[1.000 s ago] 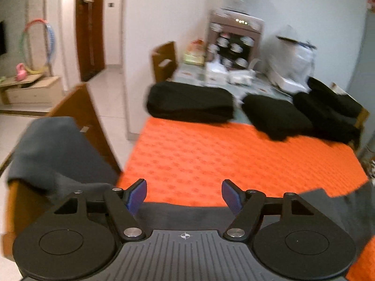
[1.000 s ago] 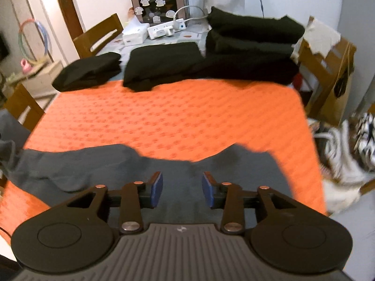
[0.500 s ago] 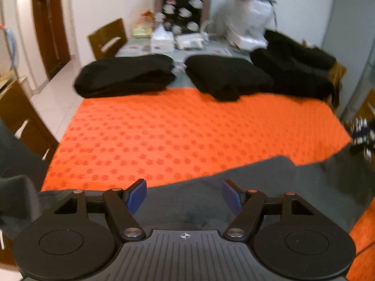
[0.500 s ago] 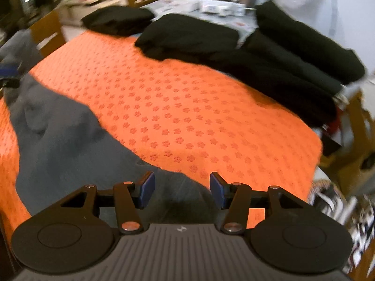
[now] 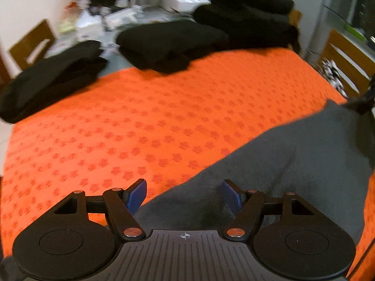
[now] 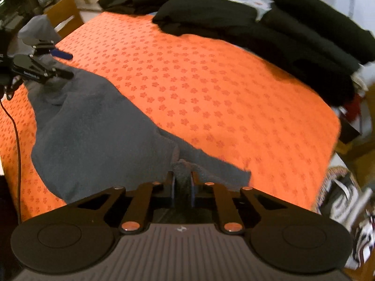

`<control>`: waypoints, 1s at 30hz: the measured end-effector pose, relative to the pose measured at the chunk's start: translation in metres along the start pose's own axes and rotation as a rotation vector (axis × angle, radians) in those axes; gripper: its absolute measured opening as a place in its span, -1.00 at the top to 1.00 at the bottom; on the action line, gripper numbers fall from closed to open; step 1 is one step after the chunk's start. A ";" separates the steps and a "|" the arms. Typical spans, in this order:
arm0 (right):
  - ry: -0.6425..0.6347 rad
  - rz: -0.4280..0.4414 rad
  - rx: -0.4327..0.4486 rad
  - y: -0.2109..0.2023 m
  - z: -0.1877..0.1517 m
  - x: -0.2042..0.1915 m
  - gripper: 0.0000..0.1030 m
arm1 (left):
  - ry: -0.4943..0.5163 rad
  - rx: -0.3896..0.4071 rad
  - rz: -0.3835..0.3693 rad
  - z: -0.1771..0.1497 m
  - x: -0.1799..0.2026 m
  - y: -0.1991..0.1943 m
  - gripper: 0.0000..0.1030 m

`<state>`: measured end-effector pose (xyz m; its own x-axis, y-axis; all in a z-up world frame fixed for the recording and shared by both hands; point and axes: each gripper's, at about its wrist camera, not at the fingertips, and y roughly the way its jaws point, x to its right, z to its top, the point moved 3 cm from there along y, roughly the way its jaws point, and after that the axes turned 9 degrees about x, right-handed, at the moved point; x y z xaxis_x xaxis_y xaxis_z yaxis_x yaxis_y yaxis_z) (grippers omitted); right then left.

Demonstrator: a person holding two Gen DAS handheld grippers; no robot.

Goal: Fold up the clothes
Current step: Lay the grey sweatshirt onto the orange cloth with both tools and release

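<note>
1. Beyond both tools, a bright orange cloth with a small flower print (image 5: 164, 117) is covering the table, and nothing is lying on its open middle.
2. Past the far edge of that cloth, several folded black garment stacks (image 5: 171, 42) are sitting in a row; in the right wrist view the same stacks (image 6: 211, 18) are running ahead and off to the right of the tool.
3. Wooden chairs (image 5: 30, 44) are standing beside the table, and white, blurred clutter is filling the far end behind the stacks.
4. The dark grey fleece garment (image 6: 98, 135) is lying on the near part of the orange cloth, its long axis stretching from one tool to the other.
5. In the left wrist view the grey garment (image 5: 293, 164) is spreading from under the tool away to its right.
6. The left gripper (image 5: 184, 194) is standing with its blue-padded fingers wide apart, the garment's edge lying beneath and between them, nothing pinched.
7. From the right wrist view that left gripper (image 6: 58, 64) is sitting far ahead-left, at the garment's bunched far end.
8. The right gripper (image 6: 182, 182) is clamping a raised fold of the grey fleece between its fingers, right at the nearest end of the garment.
</note>
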<state>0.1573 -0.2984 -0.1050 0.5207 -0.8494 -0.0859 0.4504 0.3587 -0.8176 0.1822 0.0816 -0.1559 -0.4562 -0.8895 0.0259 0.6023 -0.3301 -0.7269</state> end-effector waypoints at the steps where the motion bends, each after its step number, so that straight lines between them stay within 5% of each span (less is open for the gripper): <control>1: 0.017 -0.007 0.009 -0.006 -0.003 -0.001 0.74 | 0.008 -0.008 -0.016 -0.001 0.001 0.003 -0.35; 6: 0.076 -0.030 0.067 -0.042 -0.027 -0.023 0.74 | 0.030 0.006 -0.072 -0.005 0.007 -0.004 0.70; 9: 0.097 -0.038 0.078 -0.054 -0.044 -0.041 0.74 | 0.043 0.038 -0.088 -0.011 0.012 -0.024 0.88; 19: 0.178 -0.065 0.027 -0.072 -0.103 -0.085 0.75 | 0.047 0.040 -0.127 -0.056 0.037 -0.088 0.86; 25: 0.223 -0.124 0.086 -0.091 -0.112 -0.096 0.76 | 0.080 0.079 -0.067 -0.064 0.045 -0.085 0.65; 30: 0.224 -0.181 0.134 -0.105 -0.107 -0.096 0.76 | 0.137 0.102 -0.068 -0.060 0.044 -0.079 0.17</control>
<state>-0.0175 -0.2955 -0.0716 0.2571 -0.9629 -0.0814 0.6203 0.2290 -0.7502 0.0757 0.0874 -0.1385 -0.5787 -0.8151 -0.0262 0.6274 -0.4244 -0.6528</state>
